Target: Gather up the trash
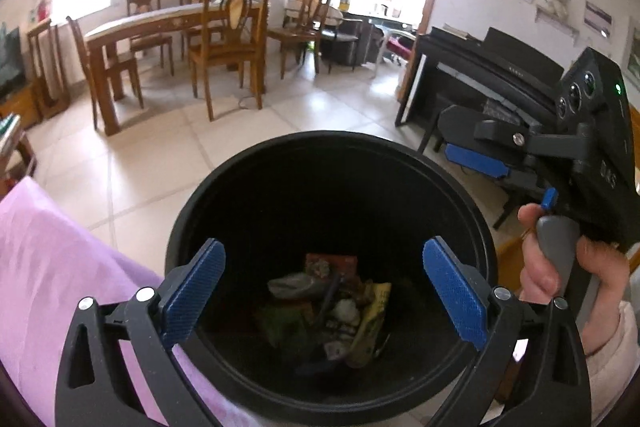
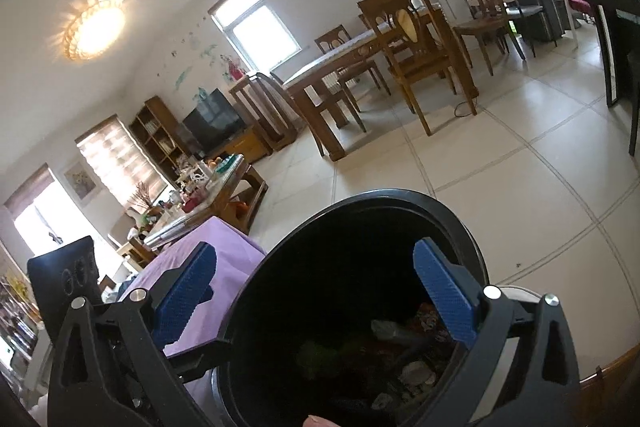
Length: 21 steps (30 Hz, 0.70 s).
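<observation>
Both grippers, left [image 1: 324, 291] and right [image 2: 316, 295], hover with jaws released above the bin [image 1: 224, 195]; drop step looks finished, next fetch more trash [image 1: 332, 307].

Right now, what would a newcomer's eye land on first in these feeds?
The black trash bin, filling the lower centre of both views, with crumpled wrappers heaped at its bottom. Both tools hang open and empty over its mouth: the left tool and the right tool. A purple cloth lies beside the bin's left.
</observation>
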{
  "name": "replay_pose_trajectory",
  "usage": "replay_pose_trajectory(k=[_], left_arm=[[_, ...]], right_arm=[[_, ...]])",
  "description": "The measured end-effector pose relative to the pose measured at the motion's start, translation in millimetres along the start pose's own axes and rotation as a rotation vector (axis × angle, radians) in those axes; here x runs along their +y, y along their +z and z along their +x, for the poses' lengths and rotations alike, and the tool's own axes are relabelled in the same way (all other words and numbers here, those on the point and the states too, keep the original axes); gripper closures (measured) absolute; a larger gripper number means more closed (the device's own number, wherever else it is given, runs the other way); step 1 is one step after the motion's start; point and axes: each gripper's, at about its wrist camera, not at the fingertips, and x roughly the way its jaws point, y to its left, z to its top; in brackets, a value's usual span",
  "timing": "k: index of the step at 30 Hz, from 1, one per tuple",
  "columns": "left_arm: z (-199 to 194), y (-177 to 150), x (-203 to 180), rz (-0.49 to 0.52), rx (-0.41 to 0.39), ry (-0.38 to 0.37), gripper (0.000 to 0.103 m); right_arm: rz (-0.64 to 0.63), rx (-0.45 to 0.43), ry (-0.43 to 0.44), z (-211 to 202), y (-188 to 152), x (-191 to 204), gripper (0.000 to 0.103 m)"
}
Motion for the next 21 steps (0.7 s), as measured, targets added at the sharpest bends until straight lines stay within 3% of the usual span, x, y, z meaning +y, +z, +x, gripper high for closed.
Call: replay_pose_trajectory(k=[15,21], left_arm=[[-58.5,-16.2,7.4,0.019,-0.094,-0.015,0.005],[-101.2,-32.2,21.5,-0.007,-0.152,-0.005,0.005]], right_arm=[[-0.030,0.026,-0.029,2.9,-0.2,19.5,0.005],[-0.071,0.052,-0.020,11.6,-5.2,50.5,0.005]])
